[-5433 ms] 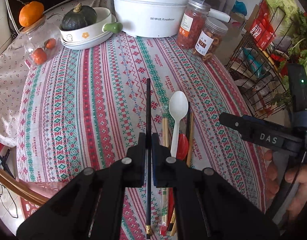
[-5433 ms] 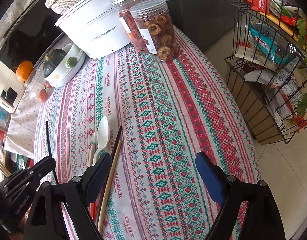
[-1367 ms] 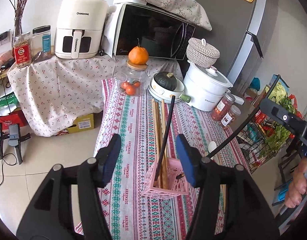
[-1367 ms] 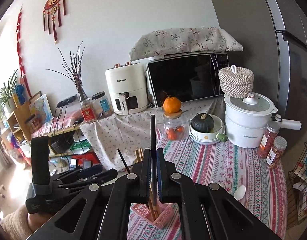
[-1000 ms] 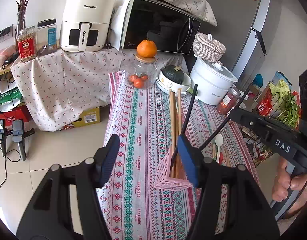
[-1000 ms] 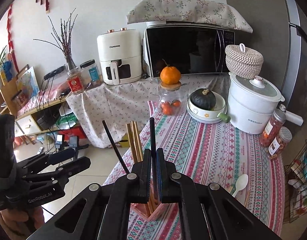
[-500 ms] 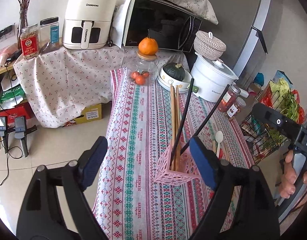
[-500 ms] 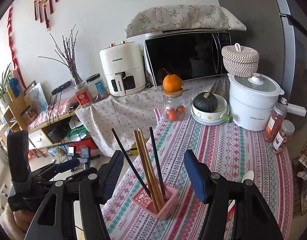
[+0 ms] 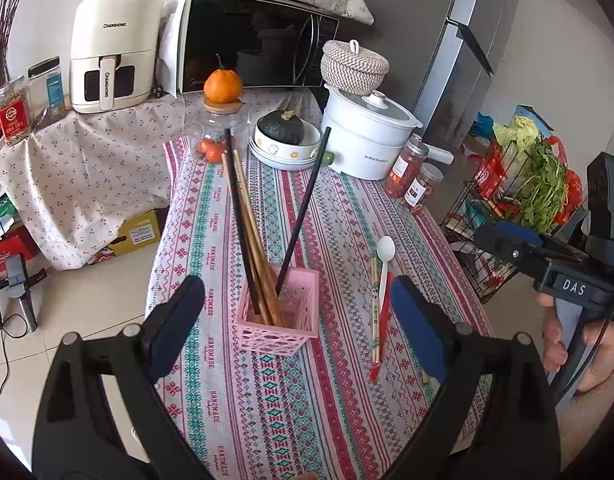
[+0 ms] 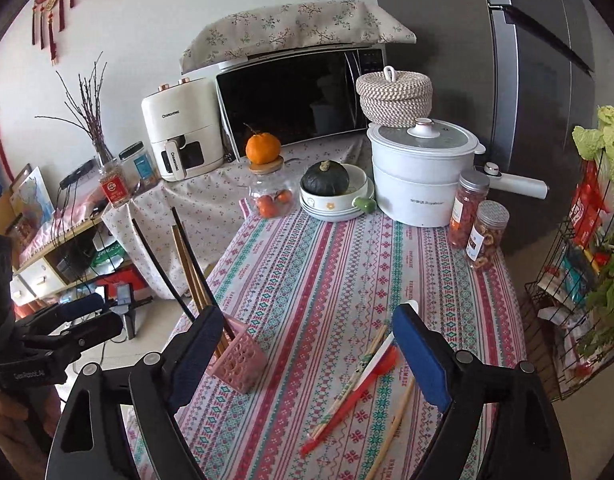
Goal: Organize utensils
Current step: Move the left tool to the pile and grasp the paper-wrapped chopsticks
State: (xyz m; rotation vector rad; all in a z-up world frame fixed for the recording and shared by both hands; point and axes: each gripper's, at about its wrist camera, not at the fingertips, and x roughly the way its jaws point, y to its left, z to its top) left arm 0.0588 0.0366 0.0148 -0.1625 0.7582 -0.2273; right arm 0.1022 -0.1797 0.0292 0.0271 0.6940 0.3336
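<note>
A pink basket (image 9: 278, 312) (image 10: 238, 360) stands near the table's left edge with two black chopsticks (image 9: 303, 208) and a few wooden ones (image 9: 253, 236) upright in it. To its right a white spoon (image 9: 383, 264), a red utensil (image 9: 381, 332) and wrapped chopsticks (image 9: 373, 308) lie on the striped cloth. A loose wooden chopstick (image 10: 391, 436) lies nearer. My left gripper (image 9: 296, 286) hangs before the basket, jaws opening with nothing gripped. My right gripper (image 10: 307, 312) is above the table, jaws opening and empty. The spoon's bowl is partly hidden behind its right finger (image 10: 421, 360).
At the far end stand a white pot (image 9: 367, 136), two jars (image 9: 413, 172), a bowl with a squash (image 9: 285, 140) and a glass jar topped by an orange (image 9: 221, 120). A wire rack of greens (image 9: 519, 200) is off the right edge. Floor lies left.
The right gripper let go of the black chopstick, which now stands in the basket, and opened wide. The left gripper opened wider. Both drew back from the basket.
</note>
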